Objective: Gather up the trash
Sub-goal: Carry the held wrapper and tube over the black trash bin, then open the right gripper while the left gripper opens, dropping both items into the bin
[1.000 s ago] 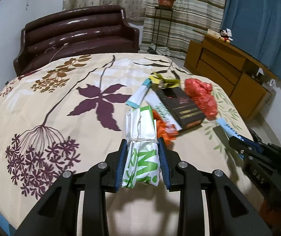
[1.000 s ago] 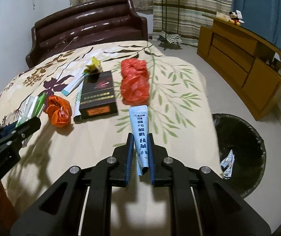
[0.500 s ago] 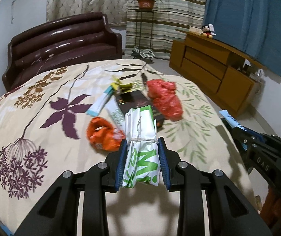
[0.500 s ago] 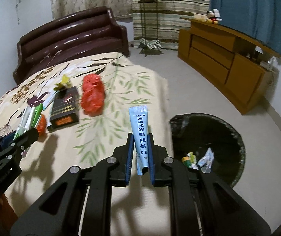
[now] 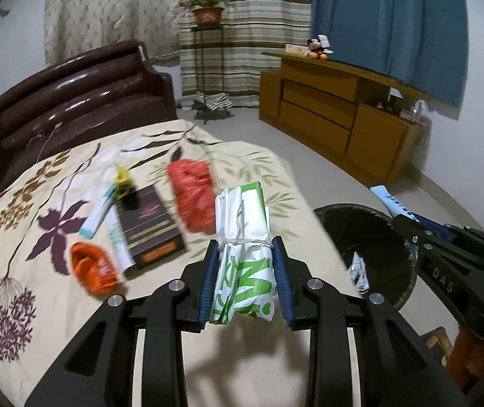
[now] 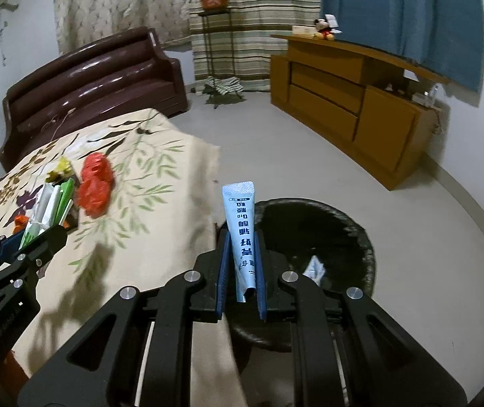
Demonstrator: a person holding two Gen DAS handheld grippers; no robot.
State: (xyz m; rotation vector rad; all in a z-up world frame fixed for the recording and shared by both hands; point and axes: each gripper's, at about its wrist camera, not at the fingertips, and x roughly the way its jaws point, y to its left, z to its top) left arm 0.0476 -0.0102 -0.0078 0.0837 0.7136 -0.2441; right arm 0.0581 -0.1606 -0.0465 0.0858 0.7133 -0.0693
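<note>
Both hands carry trash toward the bin.

The right gripper (image 6: 241,264) has its jaws tight on a blue tube (image 6: 241,234) pointing away, right over the black bin (image 6: 354,224). The left gripper (image 5: 244,281) squeezes a tied paper bundle (image 5: 243,251) above the bed (image 5: 55,176), with the bin to its right.

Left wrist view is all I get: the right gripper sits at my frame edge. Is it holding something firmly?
Observer: Yes, the right gripper is shut on a light blue tube, upright between its fingers.
Operator: Is it over the bin?
Observer: The black trash bin lies just ahead, beside the bed's edge.
Operator: Anything inside?
Observer: A white crumpled wrapper lies in it.
</note>
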